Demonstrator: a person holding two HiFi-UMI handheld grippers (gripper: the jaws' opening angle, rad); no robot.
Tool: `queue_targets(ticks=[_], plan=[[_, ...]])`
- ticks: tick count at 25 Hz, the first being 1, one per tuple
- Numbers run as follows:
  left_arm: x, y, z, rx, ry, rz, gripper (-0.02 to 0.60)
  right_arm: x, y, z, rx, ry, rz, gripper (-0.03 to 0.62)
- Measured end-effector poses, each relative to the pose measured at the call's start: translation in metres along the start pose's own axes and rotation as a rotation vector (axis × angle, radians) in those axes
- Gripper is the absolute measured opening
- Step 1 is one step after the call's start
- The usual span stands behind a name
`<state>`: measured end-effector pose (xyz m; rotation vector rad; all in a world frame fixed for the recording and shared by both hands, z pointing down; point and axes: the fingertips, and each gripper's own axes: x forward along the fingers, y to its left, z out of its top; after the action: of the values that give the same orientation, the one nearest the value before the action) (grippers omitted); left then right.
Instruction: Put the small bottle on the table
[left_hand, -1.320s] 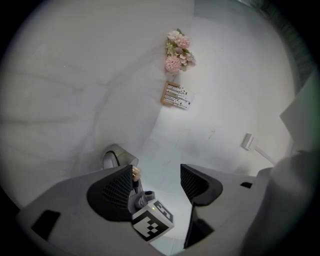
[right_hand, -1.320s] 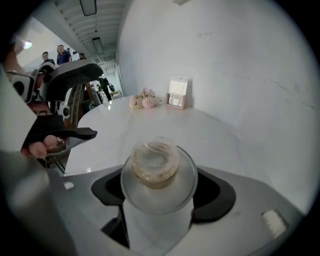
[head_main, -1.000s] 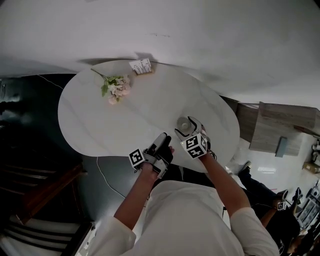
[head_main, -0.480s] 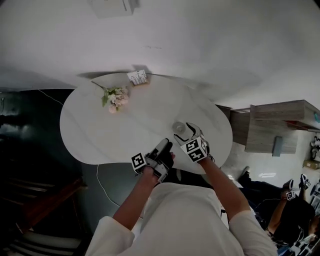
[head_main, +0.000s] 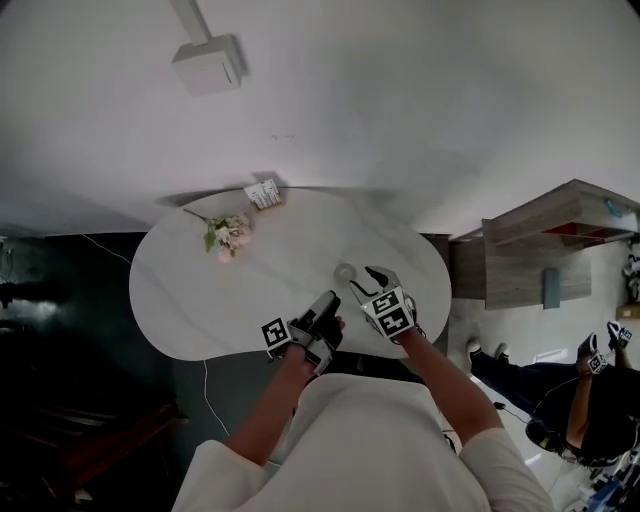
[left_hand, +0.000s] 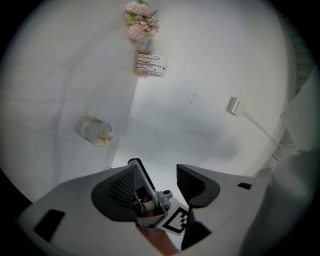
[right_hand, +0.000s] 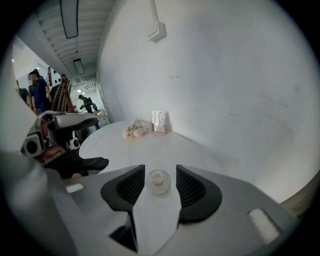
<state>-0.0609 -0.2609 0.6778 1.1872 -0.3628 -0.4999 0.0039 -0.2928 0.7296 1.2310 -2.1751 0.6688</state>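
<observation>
The small clear bottle (head_main: 345, 272) stands upright on the white oval table (head_main: 200, 300), near its front edge. In the right gripper view the bottle (right_hand: 158, 182) shows just ahead of the jaws, with a gap on each side. My right gripper (head_main: 364, 280) (right_hand: 159, 170) sits a little right of it; its jaws are closing and nothing is between the pads. My left gripper (head_main: 322, 305) (left_hand: 156, 167) hovers at the table's front edge, its jaws closing, holding nothing. In the left gripper view the bottle (left_hand: 95, 131) lies off to the left.
Pink flowers (head_main: 228, 233) and a small printed card (head_main: 264, 193) lie at the table's far side by the white wall. A wall box (head_main: 208, 63) hangs above. A wooden cabinet (head_main: 540, 240) stands to the right. People (right_hand: 39, 90) are down the corridor.
The bottle was right at the right gripper's jaws; now it stands apart on the table and the right gripper has drawn back a little. The head camera has tilted up.
</observation>
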Motion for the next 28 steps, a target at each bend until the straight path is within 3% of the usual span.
queue_targets(ticks=[8, 11, 23, 25, 28], plan=[[0.005, -0.032, -0.032, 0.155, 0.043, -0.011, 0.200, -0.064, -0.006, 0.026, 0.042, -0.077, -0.001, 0.144], [0.001, -0.041, -0.043, 0.215, 0.033, -0.016, 0.181, -0.087, -0.006, 0.029, 0.033, -0.102, 0.016, 0.090], [-0.025, -0.057, -0.110, 0.439, -0.040, 0.022, 0.069, -0.167, 0.017, 0.013, -0.014, -0.175, 0.108, 0.046], [-0.030, -0.056, -0.122, 0.499, -0.036, 0.047, 0.053, -0.178, 0.018, 0.009, -0.028, -0.188, 0.106, 0.038], [-0.036, -0.058, -0.138, 0.660, -0.007, 0.057, 0.031, -0.192, 0.020, 0.005, -0.048, -0.215, 0.103, 0.020]])
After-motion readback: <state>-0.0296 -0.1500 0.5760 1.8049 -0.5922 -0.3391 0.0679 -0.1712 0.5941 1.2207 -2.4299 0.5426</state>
